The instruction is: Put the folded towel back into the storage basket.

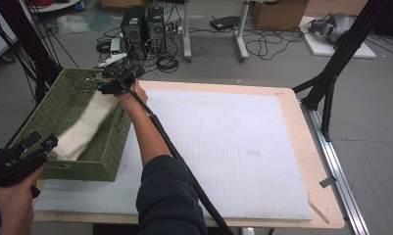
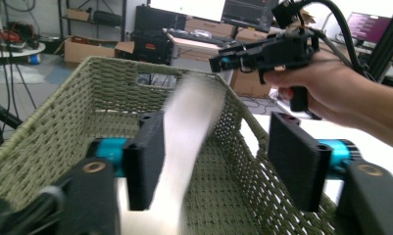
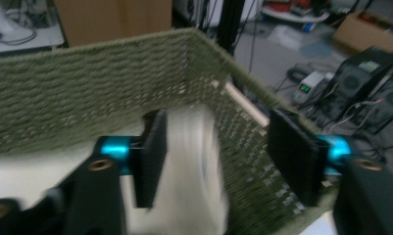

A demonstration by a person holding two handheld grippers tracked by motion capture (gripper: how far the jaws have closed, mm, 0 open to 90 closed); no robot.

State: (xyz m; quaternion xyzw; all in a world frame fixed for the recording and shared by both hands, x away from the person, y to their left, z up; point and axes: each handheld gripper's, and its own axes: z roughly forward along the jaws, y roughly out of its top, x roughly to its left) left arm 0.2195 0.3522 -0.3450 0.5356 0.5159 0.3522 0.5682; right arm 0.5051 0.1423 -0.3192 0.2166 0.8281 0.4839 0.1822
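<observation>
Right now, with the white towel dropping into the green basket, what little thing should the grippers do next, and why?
Probably lift both grippers up and away. The left gripper and right gripper both stand open, with no pad pressing the white towel, which looks blurred and already hangs inside the green basket. Nothing is left to hold there.

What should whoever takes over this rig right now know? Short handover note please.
Left tool: open over the near end of the basket, nothing clamped.
Right tool: open over the far end, nothing clamped.
White towel: blurred, stretched lengthwise inside the green wicker basket, which sits at the table's left edge.
Done: towel is in the basket and let go.
Left: probably just pull both tools clear, and tuck the towel in if an end hangs over the rim.
</observation>
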